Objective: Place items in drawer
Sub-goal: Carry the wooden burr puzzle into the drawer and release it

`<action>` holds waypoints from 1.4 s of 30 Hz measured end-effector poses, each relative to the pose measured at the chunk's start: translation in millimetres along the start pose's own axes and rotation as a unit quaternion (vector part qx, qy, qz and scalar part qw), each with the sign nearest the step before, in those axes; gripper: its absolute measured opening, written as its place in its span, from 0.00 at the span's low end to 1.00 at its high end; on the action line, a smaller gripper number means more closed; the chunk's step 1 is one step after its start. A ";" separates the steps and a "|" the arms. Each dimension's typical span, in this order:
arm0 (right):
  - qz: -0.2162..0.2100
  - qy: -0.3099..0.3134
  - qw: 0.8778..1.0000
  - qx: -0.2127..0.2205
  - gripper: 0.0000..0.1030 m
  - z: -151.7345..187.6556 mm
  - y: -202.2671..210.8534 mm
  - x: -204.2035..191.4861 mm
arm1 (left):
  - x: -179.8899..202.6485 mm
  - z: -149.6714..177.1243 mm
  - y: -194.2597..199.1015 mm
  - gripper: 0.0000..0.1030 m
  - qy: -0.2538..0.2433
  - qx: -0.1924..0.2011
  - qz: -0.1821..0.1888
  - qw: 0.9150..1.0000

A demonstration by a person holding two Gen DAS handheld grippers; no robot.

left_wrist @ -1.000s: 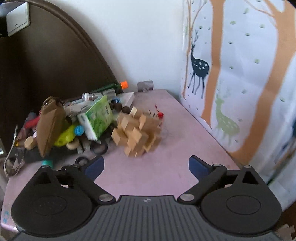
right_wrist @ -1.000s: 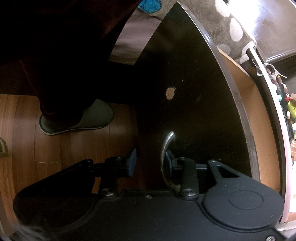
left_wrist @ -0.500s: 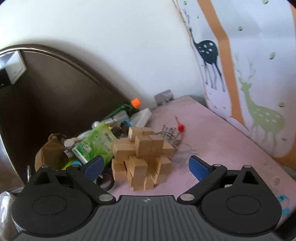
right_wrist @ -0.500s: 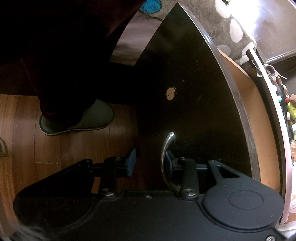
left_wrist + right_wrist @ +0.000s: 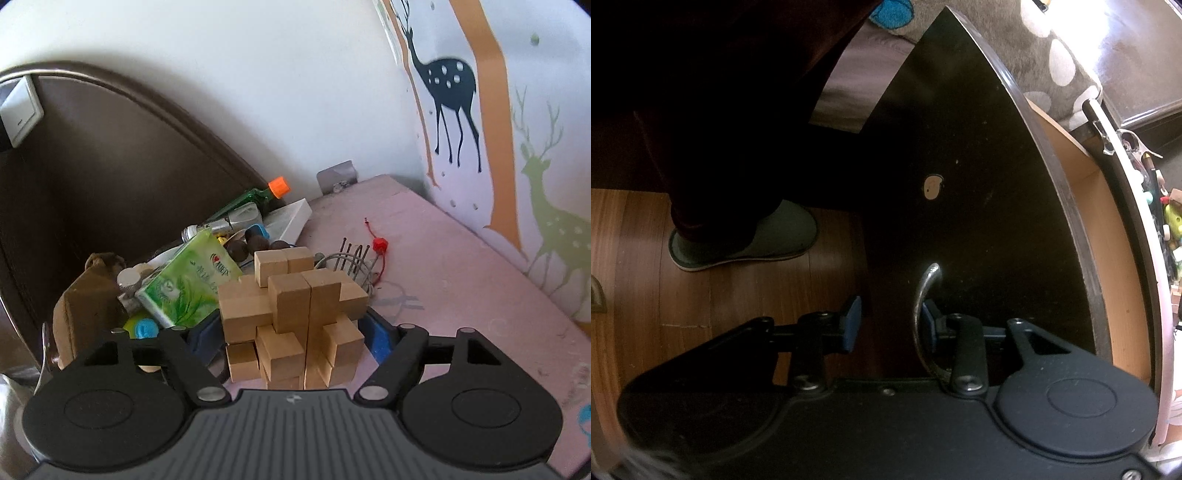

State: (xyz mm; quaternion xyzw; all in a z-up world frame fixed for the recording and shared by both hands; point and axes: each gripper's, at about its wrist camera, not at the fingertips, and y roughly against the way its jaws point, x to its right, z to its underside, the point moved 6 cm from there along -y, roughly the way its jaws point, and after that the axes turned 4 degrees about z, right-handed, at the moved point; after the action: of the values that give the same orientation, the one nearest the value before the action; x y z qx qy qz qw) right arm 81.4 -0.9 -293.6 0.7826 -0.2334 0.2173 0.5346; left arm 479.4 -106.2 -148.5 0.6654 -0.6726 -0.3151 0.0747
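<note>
A wooden interlocking block puzzle (image 5: 291,317) stands on the pink tabletop (image 5: 443,266). My left gripper (image 5: 291,338) is open with the puzzle between its blue fingertips (image 5: 376,338); I cannot tell whether they touch it. In the right wrist view the dark drawer front (image 5: 979,206) is pulled out, showing the light wooden drawer inside (image 5: 1108,236). My right gripper (image 5: 890,323) is open beside the curved metal drawer handle (image 5: 923,317), with its right fingertip (image 5: 929,325) behind the handle.
A pile of clutter lies left of the puzzle: a green tissue pack (image 5: 188,288), a brown pouch (image 5: 85,314), a green bottle with an orange cap (image 5: 258,195), a white box (image 5: 291,218). Metal wire loops with a red bead (image 5: 378,245) lie behind. A slippered foot (image 5: 750,240) stands on the wooden floor.
My left gripper has moved forward and lower to the wooden puzzle, which now sits between its fingers. The right gripper has stayed at the drawer handle.
</note>
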 end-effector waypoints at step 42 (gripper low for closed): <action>0.006 0.005 1.000 -0.008 0.40 -2.6 -6.3 -6.4 | -40.9 197.9 117.4 0.75 -0.011 -0.221 0.113 0.969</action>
State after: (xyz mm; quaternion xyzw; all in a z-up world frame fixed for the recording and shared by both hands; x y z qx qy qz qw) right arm 79.8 4.4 -301.2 0.7757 -0.2371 0.2230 0.5407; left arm 281.2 -13.3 -230.5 0.5484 -0.6582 -0.4526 0.2472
